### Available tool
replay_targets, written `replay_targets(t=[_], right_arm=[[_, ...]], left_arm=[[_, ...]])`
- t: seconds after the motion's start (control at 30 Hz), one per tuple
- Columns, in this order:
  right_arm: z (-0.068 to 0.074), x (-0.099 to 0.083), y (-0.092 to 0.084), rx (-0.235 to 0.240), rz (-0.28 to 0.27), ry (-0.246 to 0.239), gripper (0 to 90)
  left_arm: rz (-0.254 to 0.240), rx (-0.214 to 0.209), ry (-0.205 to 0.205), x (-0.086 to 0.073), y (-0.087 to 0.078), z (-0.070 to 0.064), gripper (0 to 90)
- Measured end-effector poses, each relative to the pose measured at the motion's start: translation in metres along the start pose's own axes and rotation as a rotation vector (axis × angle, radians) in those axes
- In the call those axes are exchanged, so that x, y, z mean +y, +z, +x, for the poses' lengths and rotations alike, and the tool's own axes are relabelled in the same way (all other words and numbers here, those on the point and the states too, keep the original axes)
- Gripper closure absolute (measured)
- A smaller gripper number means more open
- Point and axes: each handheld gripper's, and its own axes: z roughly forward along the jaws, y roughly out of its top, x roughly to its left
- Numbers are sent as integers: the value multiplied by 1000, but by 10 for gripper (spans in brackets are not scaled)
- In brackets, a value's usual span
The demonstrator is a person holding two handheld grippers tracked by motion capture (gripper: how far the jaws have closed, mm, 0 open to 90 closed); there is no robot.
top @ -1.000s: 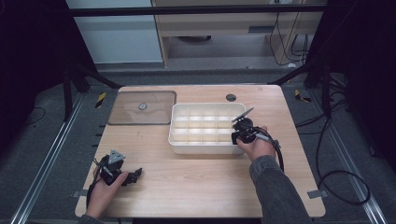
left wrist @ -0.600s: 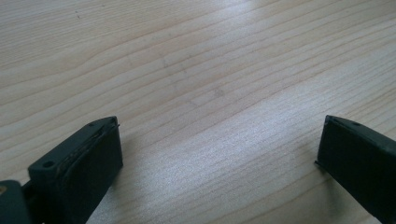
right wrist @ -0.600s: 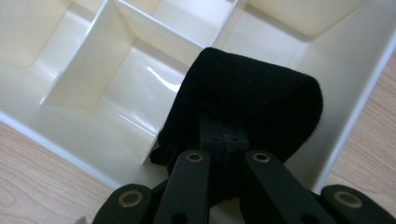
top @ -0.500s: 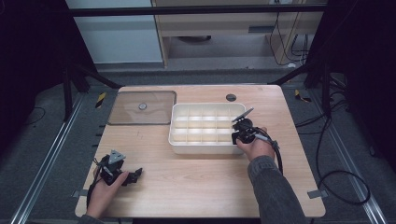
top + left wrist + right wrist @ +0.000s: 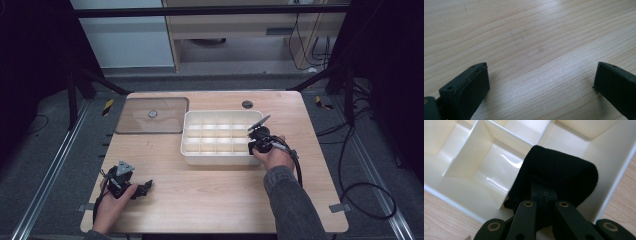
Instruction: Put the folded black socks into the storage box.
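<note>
A white tray (image 5: 216,159) with several compartments stands on the wooden table (image 5: 220,200), right of the middle. My right gripper (image 5: 257,140) hovers over the tray's right end. In the right gripper view its jaws stand pressed together, shut on a folded black cloth (image 5: 559,172) that hangs over a near compartment of the tray (image 5: 469,182). The cloth wraps around the jaw tips and hides them. My left gripper (image 5: 145,189) rests low near the table's front left corner. Its fingers (image 5: 471,87) stand wide apart, open over bare wood, with nothing between them.
A clear flat lid (image 5: 150,115) with a small knob lies at the table's back left, beside the tray. A dark round disc (image 5: 247,104) sits behind the tray. Cables (image 5: 350,165) trail on the floor to the right.
</note>
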Motion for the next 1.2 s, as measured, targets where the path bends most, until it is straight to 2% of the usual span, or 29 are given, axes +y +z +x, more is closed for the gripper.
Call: replay_targets(t=[0.23, 0.43, 0.63, 0.8, 1.0, 1.2], right_arm=[[-2, 1, 0, 10, 6, 4, 900], [-2, 2, 1, 1, 5, 4, 900], [-3, 3, 2, 11, 13, 25, 900], [-3, 2, 1, 4, 5, 13, 900], [-5, -1, -5, 13, -35, 9, 900], [-5, -2, -22, 7, -93, 7, 900]], left_arm=[[0, 0, -1, 0, 0, 0, 0], [0, 0, 0, 0, 0, 0, 0], [1, 1, -1, 0, 0, 0, 0], [-1, -1, -1, 0, 0, 0, 0], [-3, -3, -2, 0, 0, 0, 0], [1, -3, 3, 0, 0, 0, 0]])
